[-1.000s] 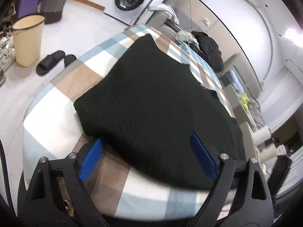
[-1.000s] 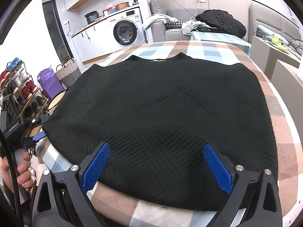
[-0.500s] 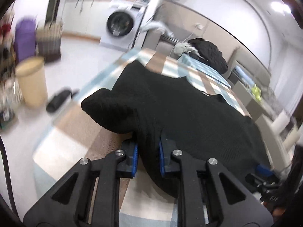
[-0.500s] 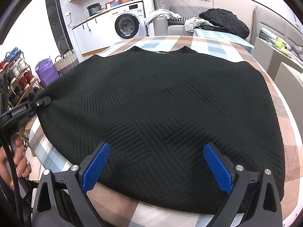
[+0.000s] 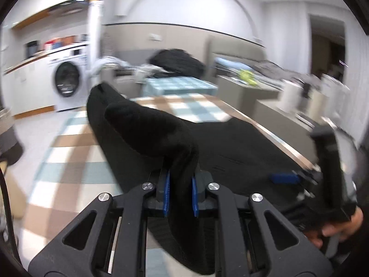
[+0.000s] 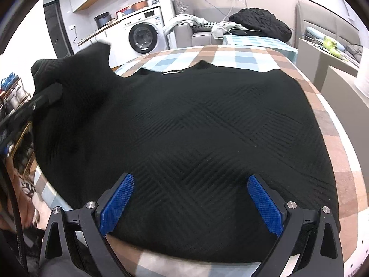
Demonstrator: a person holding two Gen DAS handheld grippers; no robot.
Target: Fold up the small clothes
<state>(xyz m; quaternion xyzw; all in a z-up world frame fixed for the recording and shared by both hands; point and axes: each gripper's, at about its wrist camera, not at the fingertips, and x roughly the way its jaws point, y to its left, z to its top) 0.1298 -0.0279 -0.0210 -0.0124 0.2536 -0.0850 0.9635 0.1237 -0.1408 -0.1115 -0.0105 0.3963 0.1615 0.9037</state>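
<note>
Across the checked tablecloth (image 6: 233, 54) lies the black sweater (image 6: 196, 124), spread flat with its neckline toward the far end, except at its left side, where the cloth is gathered up off the table into a soft hump. That lift is the left gripper's (image 5: 180, 190) doing: its blue pads are clamped on a thick pinch of the knit, the fabric bulging above them, presumably so that side can be carried inward as the first fold. The right gripper (image 6: 191, 204) hovers over the near hem with its jaws wide apart and nothing between them; my guess is it waits to pin or take the other side. The knit looks heavy and limp, ribbed in crossing diagonal panels, and drapes rather than creases. Beyond the table stand a washing machine (image 6: 143, 37) and a sofa heaped with dark clothes (image 6: 260, 22).
</note>
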